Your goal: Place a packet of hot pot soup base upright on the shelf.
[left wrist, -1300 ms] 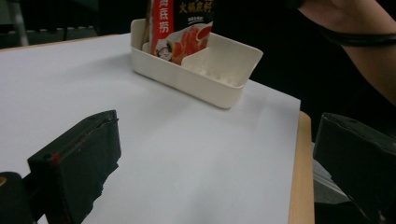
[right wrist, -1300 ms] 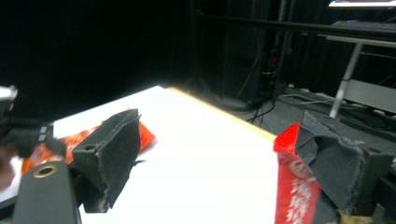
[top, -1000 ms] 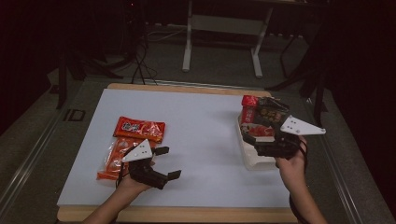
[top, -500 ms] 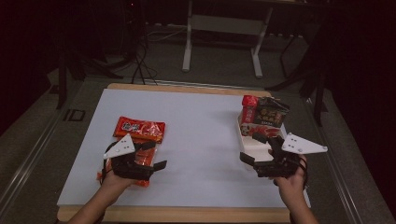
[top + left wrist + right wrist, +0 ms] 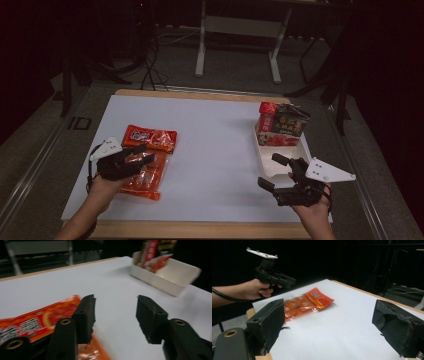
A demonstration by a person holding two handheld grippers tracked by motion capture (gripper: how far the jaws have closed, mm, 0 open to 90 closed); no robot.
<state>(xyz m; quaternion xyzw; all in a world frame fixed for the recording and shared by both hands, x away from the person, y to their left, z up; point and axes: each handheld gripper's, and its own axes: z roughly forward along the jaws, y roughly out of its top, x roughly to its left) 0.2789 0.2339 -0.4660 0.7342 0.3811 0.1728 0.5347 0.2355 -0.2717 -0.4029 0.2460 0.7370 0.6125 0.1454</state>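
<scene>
1. The clear pack (image 5: 142, 175) with orange pieces inside lies flat on the white table (image 5: 215, 150), at about 8 o'clock from the table's middle in the high view.
2. The red pack (image 5: 150, 138) lies just at 12 o'clock of the clear pack, and their edges touch or overlap; I cannot tell which one is on top.
3. The left gripper (image 5: 142, 154) is over the clear pack, its jaws pointing toward 3 o'clock. They stand apart and hold nothing.
4. In the left gripper view, the left gripper (image 5: 116, 312) shows bare table between the jaws, and the red pack (image 5: 37, 321) lies under the left-hand jaw.
5. The right gripper (image 5: 272, 172) is near the table's 4 o'clock corner, pointing toward 10 o'clock. Its jaws are wide apart and empty.
6. In the right gripper view, the right gripper (image 5: 329, 320) looks across the table to both packs and the other hand.
7. The white tray (image 5: 280, 162) is just at 12 o'clock of the right gripper. In its far end stand a red packet (image 5: 267, 112) and a dark packet (image 5: 291, 121), with a flat red packet (image 5: 277, 140) before them.
</scene>
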